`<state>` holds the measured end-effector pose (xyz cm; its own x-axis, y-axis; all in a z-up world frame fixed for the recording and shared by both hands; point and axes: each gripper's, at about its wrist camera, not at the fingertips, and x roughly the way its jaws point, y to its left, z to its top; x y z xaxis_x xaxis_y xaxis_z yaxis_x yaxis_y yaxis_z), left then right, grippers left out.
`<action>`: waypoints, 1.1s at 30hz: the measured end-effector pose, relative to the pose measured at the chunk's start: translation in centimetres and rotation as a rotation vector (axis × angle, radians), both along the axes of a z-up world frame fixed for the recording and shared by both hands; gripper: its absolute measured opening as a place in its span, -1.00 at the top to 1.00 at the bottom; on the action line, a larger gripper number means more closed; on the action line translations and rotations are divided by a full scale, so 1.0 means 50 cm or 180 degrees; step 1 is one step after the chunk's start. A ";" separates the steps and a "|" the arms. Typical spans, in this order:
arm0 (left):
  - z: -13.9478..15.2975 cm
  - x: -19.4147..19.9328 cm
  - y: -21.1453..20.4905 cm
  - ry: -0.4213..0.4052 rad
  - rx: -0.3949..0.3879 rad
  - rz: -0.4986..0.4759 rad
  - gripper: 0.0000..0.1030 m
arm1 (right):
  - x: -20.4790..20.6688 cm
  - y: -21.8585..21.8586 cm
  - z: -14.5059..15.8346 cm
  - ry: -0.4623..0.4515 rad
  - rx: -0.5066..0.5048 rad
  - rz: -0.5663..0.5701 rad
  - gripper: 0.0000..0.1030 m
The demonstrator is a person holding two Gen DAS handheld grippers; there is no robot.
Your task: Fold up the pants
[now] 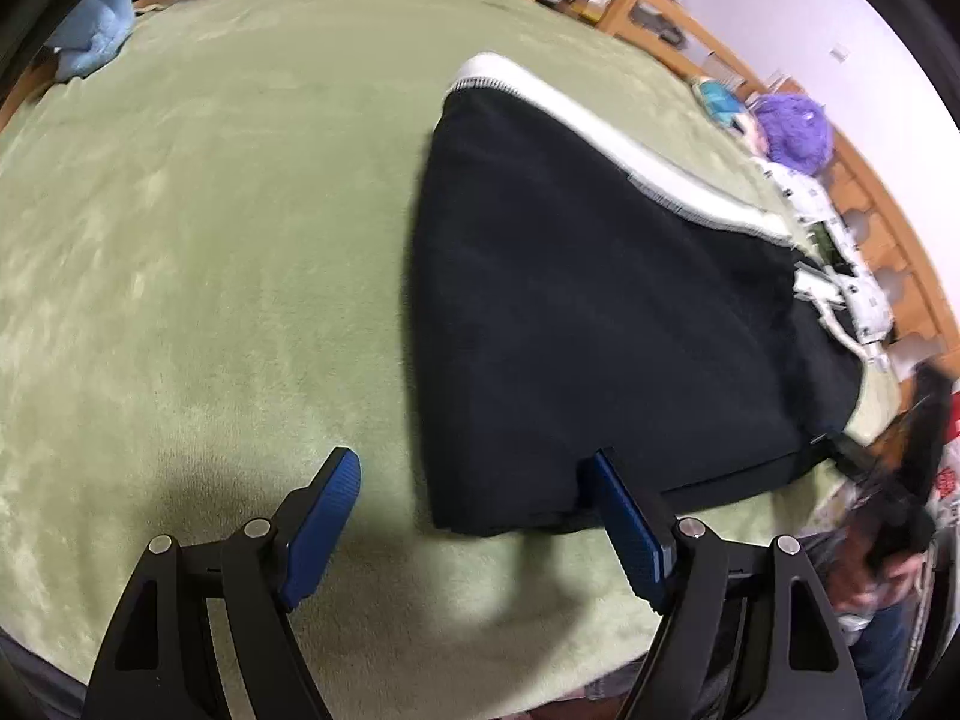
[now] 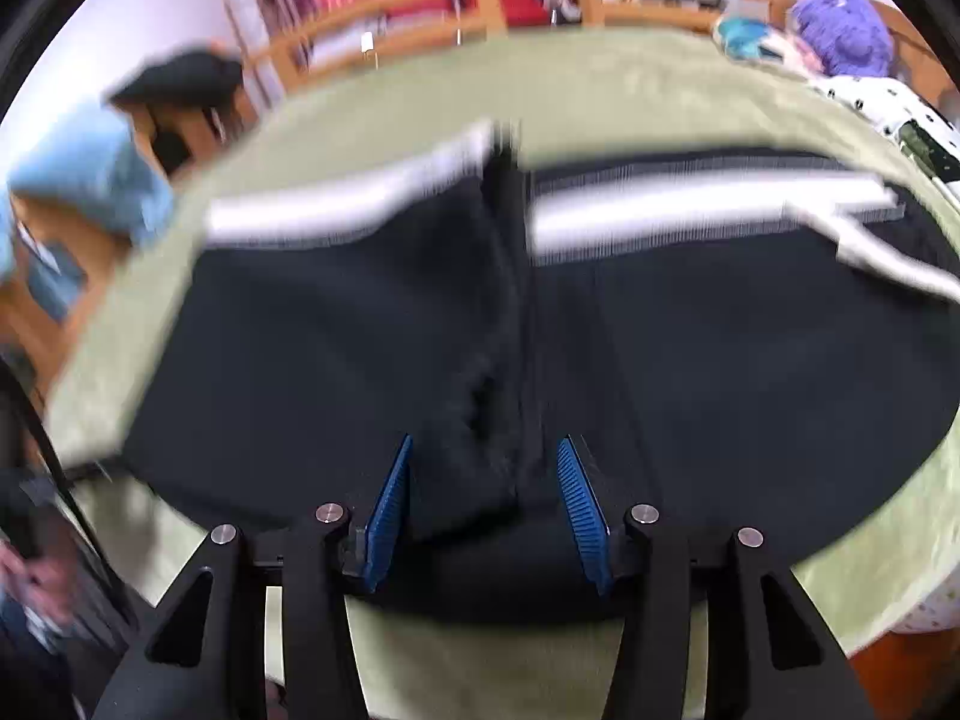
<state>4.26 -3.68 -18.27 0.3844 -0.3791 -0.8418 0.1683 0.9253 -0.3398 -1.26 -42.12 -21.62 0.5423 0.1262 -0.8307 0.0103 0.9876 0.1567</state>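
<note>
I find the black pants (image 1: 606, 324) lying flat on the green blanket (image 1: 210, 240), right of centre in the left wrist view, long axis running from the near edge toward the far right, white side stripe (image 1: 606, 126) along the far edge. My left gripper (image 1: 474, 480) is spread wide, holding nothing, its right finger over the near hem. My right gripper (image 2: 483, 468) is parted above a bunched fold, not clamped. A blue cloth (image 1: 99, 36) lies far left, a purple item (image 1: 795, 132) far right, both beside the wooden rail (image 1: 690, 30).
</note>
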 end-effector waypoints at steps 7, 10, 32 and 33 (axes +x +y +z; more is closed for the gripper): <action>-0.035 -0.003 0.033 0.0113 -0.0583 0.0239 -0.49 | -0.031 -0.028 0.035 -0.0140 0.0508 -0.0231 0.03; -0.037 -0.003 0.023 0.0039 -0.0712 0.0346 -0.47 | -0.051 -0.049 0.036 -0.0188 0.0650 -0.0322 -0.05; -0.024 0.142 -0.034 0.0127 -0.0316 0.0234 -0.03 | -0.143 -0.235 0.089 -0.0713 0.0608 -0.1485 -0.26; -0.024 0.146 -0.039 0.0117 -0.0257 0.0215 -0.03 | -0.141 -0.264 0.093 -0.0709 0.0540 -0.1591 -0.43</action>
